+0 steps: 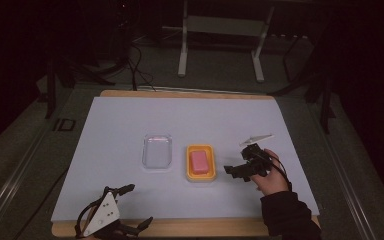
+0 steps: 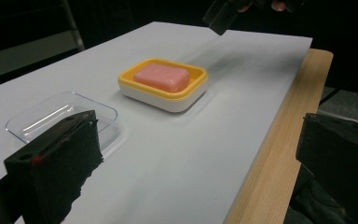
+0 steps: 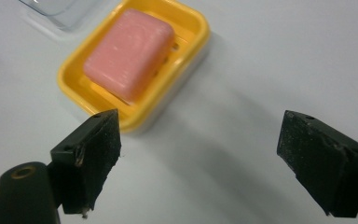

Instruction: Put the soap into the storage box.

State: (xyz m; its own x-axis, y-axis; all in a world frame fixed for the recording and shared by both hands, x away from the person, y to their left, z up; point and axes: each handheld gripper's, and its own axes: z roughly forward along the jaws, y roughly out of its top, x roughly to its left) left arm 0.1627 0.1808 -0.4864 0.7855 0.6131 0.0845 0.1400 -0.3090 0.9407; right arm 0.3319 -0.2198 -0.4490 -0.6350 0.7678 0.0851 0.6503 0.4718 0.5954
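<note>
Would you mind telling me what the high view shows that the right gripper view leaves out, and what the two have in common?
The high view alone takes in the left tool at the table's near edge, jaws apart, the person's hand on the right tool, and the metal stand beyond the table. The right gripper view alone brings out the slots in the floor of the yellow soap dish. Both show that dish, the pink soap lying in it, the clear lid beside it, and the white table cover.
</note>
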